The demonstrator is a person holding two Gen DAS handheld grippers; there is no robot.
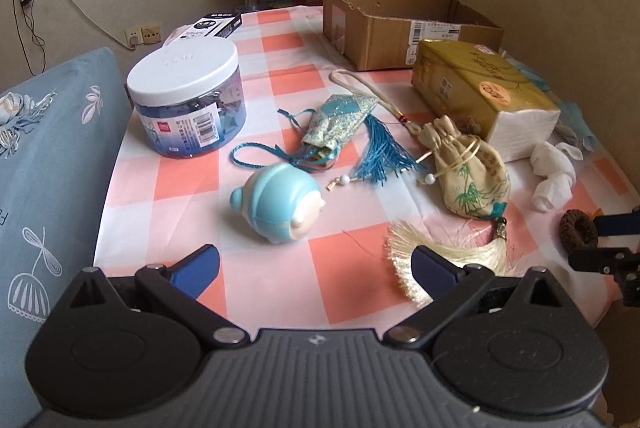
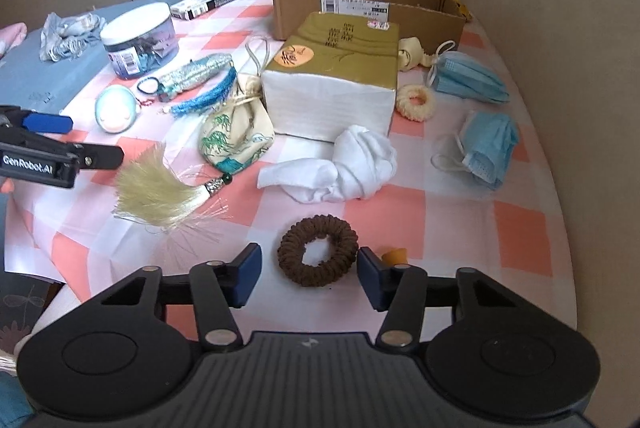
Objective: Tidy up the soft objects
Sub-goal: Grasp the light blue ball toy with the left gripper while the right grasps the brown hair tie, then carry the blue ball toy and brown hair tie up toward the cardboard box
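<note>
Brown hair tie (image 2: 317, 250) flat on the checked counter (image 2: 460, 228), between the half-spread fingers of the right claw (image 2: 308, 278), untouched. Left claw (image 1: 316, 270) wide, empty. Face masks (image 2: 486, 144) seen only from the right wrist; white-lidded jar (image 1: 188, 104) clearer from the left.

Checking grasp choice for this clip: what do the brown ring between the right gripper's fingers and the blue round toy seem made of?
Brown ring: looks like a knitted or crocheted fabric scrunchie, matte, with ribbed, bumpy stitches; soft. Blue round toy: probably smooth plastic or vinyl, with a slight sheen and clean moulded seams; hardness unclear.
</note>
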